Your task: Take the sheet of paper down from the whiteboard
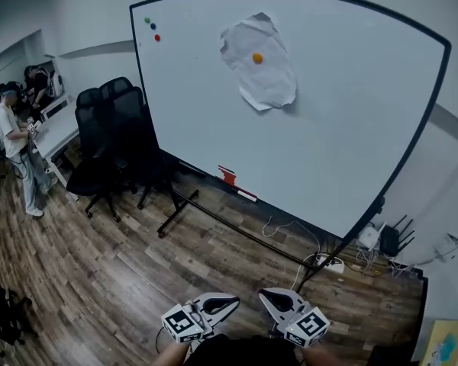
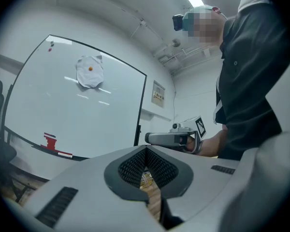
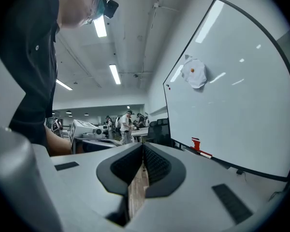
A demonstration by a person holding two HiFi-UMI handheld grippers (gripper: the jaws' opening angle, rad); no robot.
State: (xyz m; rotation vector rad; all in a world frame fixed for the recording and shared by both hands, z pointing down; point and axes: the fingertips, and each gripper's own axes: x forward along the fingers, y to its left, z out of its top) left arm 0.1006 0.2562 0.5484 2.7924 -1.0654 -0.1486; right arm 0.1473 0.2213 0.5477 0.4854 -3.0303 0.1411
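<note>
Step in hand: approach. Left gripper (image 1: 230,303) and right gripper (image 1: 269,296) both clenched, empty, low, well apart from black-framed whiteboard (image 1: 343,136). Best: step closer, raise, open jaws early. One pulls small round orange magnet (image 1: 257,58), other pinches paper's loose lower edge. Crumpled white paper sheet (image 1: 269,82), ragged outline, pinned upper-middle of board.

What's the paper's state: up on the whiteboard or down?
Up: the crumpled sheet of paper hangs on the whiteboard, pinned by an orange magnet near its middle.
</note>
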